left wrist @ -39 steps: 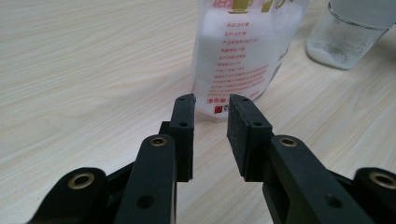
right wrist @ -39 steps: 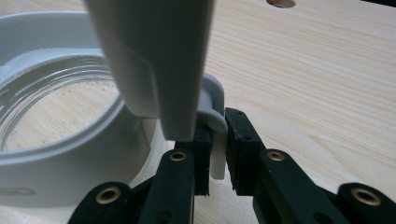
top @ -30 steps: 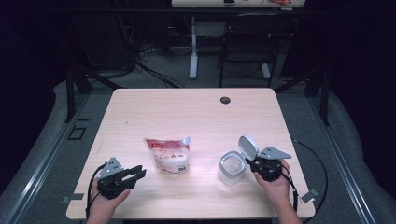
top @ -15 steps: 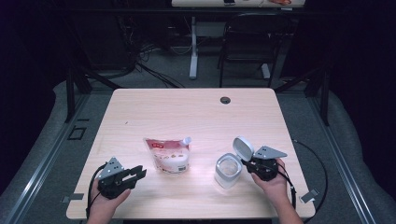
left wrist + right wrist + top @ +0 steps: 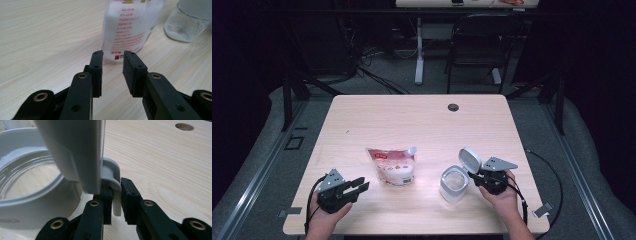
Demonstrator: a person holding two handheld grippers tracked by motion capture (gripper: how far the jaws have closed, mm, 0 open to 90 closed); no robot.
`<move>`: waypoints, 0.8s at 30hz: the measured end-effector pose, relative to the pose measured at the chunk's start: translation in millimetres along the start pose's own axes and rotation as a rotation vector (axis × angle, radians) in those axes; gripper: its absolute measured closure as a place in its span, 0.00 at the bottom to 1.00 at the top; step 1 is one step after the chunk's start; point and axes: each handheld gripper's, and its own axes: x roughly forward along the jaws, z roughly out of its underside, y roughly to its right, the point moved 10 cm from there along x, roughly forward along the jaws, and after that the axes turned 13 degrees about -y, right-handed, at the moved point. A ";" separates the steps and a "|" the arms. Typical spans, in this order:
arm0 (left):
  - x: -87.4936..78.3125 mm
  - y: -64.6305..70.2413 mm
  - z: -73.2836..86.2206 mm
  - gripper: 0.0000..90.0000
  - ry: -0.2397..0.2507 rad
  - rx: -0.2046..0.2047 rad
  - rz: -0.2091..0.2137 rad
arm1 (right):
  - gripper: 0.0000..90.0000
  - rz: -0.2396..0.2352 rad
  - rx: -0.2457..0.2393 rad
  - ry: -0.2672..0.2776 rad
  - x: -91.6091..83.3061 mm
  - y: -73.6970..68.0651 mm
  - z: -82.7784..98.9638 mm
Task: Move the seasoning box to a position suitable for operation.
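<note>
The jar has shifted slightly; its hinged lid stands raised, its tab clamped between the right gripper fingers, which have just eased. Keep that pinch firm. The left gripper fingers stand apart, just opening, empty, one pouch just beyond. One jar, one pouch, one table.

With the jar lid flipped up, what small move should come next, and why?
Probably the left gripper should ease forward and close on the pouch: its jaws stand open just short of it, while the right gripper pinches the lid tab of the open jar.
</note>
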 end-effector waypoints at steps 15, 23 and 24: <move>6.4 -10.1 1.8 0.73 -0.008 -0.020 -0.005 | 0.79 0.006 0.012 0.027 -19.3 0.6 4.3; 4.3 -12.5 3.5 0.72 -0.008 -0.017 -0.014 | 0.78 -0.007 0.021 0.030 -28.9 -2.4 7.0; 4.3 -12.5 3.5 0.72 -0.008 -0.017 -0.014 | 0.78 -0.007 0.021 0.030 -28.9 -2.4 7.0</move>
